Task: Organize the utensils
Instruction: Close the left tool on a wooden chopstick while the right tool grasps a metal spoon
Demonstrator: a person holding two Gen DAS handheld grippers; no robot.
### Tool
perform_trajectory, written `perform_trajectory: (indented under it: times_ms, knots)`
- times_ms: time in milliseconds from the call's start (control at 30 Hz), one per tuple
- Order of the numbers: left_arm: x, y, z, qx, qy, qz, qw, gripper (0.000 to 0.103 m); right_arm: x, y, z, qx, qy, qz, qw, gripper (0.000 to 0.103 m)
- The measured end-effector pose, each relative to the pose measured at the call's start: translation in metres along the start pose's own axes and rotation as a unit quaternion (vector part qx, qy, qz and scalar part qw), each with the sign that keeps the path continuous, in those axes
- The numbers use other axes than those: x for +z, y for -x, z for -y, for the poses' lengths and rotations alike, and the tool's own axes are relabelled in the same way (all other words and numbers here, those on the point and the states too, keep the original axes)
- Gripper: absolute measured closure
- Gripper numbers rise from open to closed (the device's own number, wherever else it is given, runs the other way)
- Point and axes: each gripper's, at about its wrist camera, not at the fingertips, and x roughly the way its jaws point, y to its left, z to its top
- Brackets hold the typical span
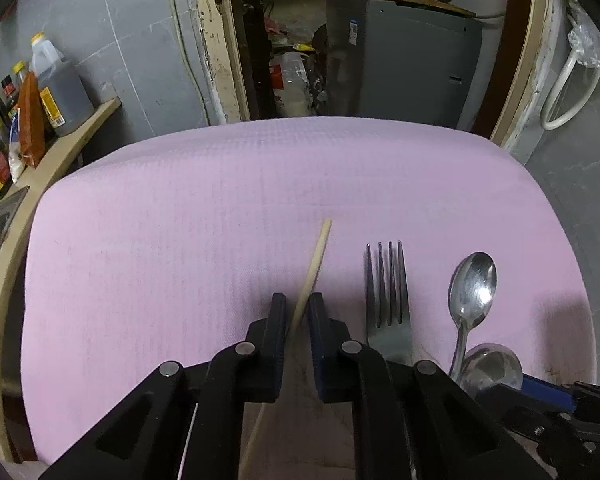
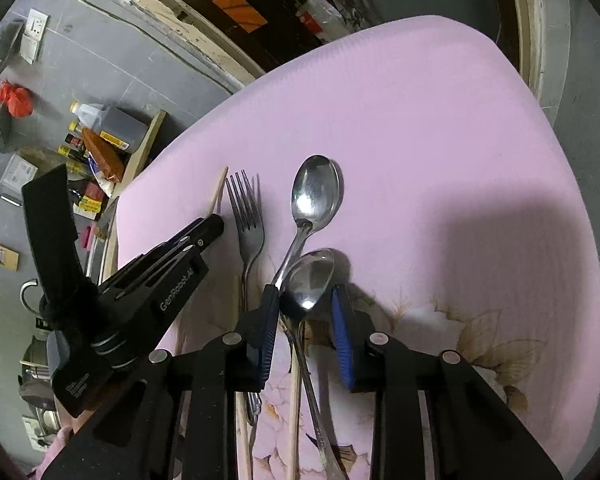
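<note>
Chopstick (image 1: 314,266) pinched by left fingers (image 1: 278,312); right fingers (image 2: 342,332) apart.

Fork (image 1: 388,304) between chopstick (image 1: 314,268) (left), spoons (image 1: 472,292)

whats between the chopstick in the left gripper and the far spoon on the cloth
The fork lies between them, tines pointing away, flat on the pink cloth. The left wrist view shows it clearly: chopstick, then fork, then far spoon, each apart from the next.

Two shiny steel spoons (image 2: 318,196) (image 2: 310,280), one dark four-tined metal fork (image 2: 246,216), and seemingly two pale wooden chopsticks (image 2: 219,190) (image 2: 294,408).
</note>
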Motion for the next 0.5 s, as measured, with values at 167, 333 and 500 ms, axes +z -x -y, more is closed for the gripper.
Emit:
perform_trajectory:
  times_ms: [167, 333, 500]
  knots:
    - [-0.001, 0.001, 0.0, -0.013, -0.002, 0.0, 0.9999, 0.097, -0.002, -0.002, -0.002, 0.011, -0.015, 0.009, 1.0, 0.096]
    - [-0.005, 0.014, -0.002, -0.035, 0.006, 0.009, 0.9993, 0.098, -0.009, 0.014, 0.002, 0.026, -0.017, 0.038, 0.999, 0.1]
    - [-0.013, 0.042, -0.002, -0.066, 0.021, 0.028, 0.9972, 0.098, -0.023, 0.041, 0.005, 0.05, -0.012, 0.088, 0.995, 0.1]
